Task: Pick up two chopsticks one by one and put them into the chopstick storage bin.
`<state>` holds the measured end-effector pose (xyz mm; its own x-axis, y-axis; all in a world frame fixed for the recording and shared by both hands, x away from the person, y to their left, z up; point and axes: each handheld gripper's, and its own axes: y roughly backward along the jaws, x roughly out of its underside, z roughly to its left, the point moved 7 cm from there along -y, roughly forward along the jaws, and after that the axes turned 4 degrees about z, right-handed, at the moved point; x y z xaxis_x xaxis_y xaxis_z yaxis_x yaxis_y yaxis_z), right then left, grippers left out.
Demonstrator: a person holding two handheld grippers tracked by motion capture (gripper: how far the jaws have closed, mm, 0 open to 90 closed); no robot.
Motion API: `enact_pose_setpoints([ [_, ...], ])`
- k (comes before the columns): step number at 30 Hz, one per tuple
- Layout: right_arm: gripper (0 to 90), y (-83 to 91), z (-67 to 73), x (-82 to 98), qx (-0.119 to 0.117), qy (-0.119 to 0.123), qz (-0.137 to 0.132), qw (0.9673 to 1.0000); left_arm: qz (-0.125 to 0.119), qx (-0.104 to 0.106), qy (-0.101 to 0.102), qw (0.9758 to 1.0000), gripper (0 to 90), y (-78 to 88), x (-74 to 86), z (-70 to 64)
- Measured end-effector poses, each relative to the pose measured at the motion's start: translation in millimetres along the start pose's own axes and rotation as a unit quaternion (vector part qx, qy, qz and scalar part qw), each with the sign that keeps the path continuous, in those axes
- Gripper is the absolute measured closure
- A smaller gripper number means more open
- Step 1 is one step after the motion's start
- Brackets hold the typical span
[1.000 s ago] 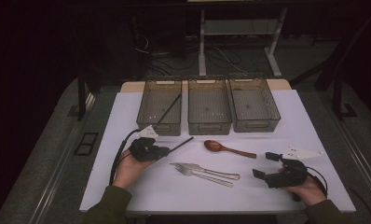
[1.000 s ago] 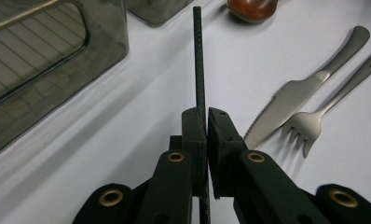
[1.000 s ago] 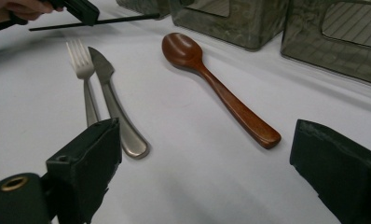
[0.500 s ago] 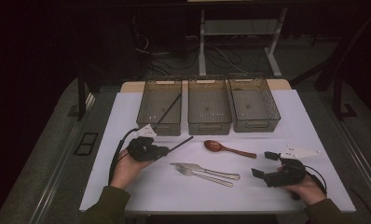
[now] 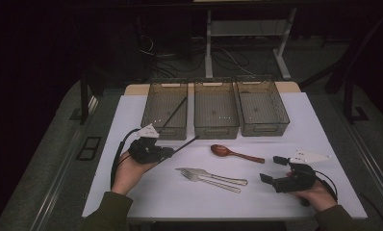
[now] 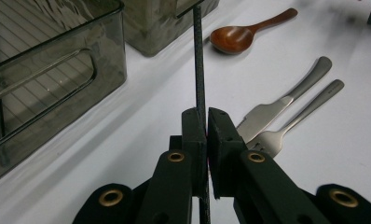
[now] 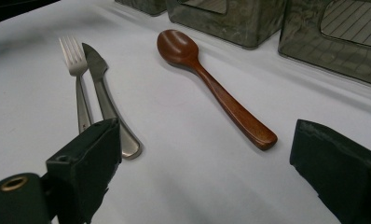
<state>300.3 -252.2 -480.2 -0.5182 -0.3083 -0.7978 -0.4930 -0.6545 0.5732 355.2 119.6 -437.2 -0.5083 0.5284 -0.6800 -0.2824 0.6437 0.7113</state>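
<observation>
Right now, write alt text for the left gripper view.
The left tool is shut on a thin black chopstick that runs up toward a smoky clear bin. To the right, on the white table, lie a wooden spoon, a knife and a fork.

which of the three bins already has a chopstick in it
The left bin: a black chopstick leans inside it. The middle bin and right bin hold none.
</observation>
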Motion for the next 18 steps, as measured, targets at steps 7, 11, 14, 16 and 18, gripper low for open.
enact_pose_setpoints([
  [7,8.4,0.0,-0.2,-0.3,0.000,0.000,-0.001,1.0000,0.005,-0.001,0.006,1.0000,85.3,2.5,-7.6,0.3],
  [11,8.3,0.6,-0.7,-0.3,0.001,-0.002,-0.001,1.0000,0.006,-0.002,0.012,0.9999,85.2,4.1,-14.9,2.9],
  [14,8.3,0.6,-0.8,-0.2,0.002,-0.003,-0.002,1.0000,0.005,-0.001,0.013,0.9999,85.3,5.2,-19.6,6.1],
  [16,8.3,0.6,-0.8,-0.1,0.003,-0.003,-0.002,1.0000,0.001,0.000,0.014,0.9999,85.3,6.2,-23.4,8.5],
  [18,8.4,0.5,-0.8,-0.1,0.003,-0.001,-0.002,1.0000,0.000,-0.003,0.014,0.9999,85.3,7.8,-27.7,11.6],
])
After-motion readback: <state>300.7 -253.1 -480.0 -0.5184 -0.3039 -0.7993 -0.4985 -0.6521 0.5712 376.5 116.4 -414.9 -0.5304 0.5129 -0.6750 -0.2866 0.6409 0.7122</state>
